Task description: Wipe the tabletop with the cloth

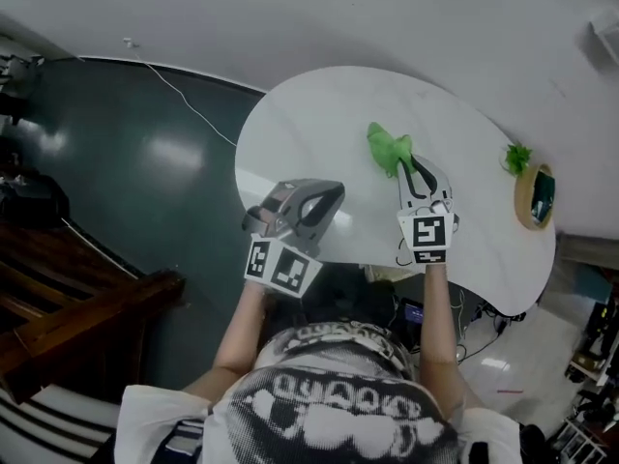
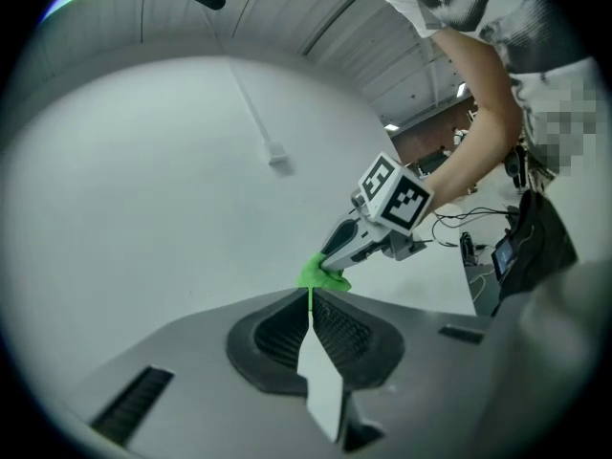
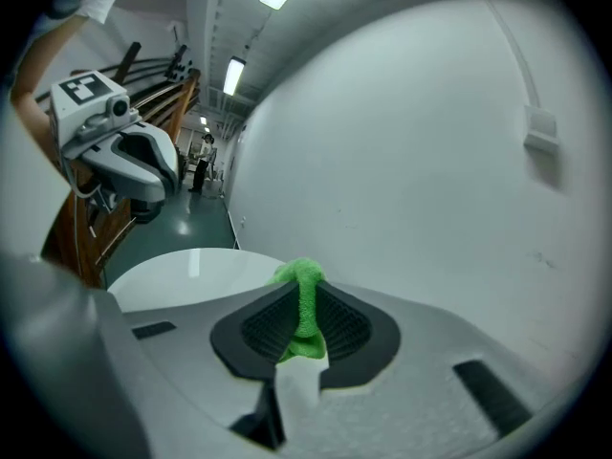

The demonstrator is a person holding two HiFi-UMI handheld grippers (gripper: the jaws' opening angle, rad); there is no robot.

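Observation:
A bright green cloth (image 1: 389, 147) hangs bunched over the white rounded tabletop (image 1: 319, 133), pinched in my right gripper (image 1: 410, 169). In the right gripper view the cloth (image 3: 301, 309) is squeezed between the two dark pads, jaws shut on it. My left gripper (image 1: 319, 196) hovers over the table's near edge, to the left of the right one. Its jaws are pressed together with nothing between them (image 2: 309, 318). From the left gripper view I see the right gripper (image 2: 368, 232) with the green cloth (image 2: 320, 273) at its tip.
A round wooden tray (image 1: 535, 196) holding a dark object sits at the table's right end, with a small green plant (image 1: 518, 157) beside it. Dark floor lies left of the table; a white wall (image 1: 338, 17) runs behind it. Wooden steps (image 1: 58, 288) are at lower left.

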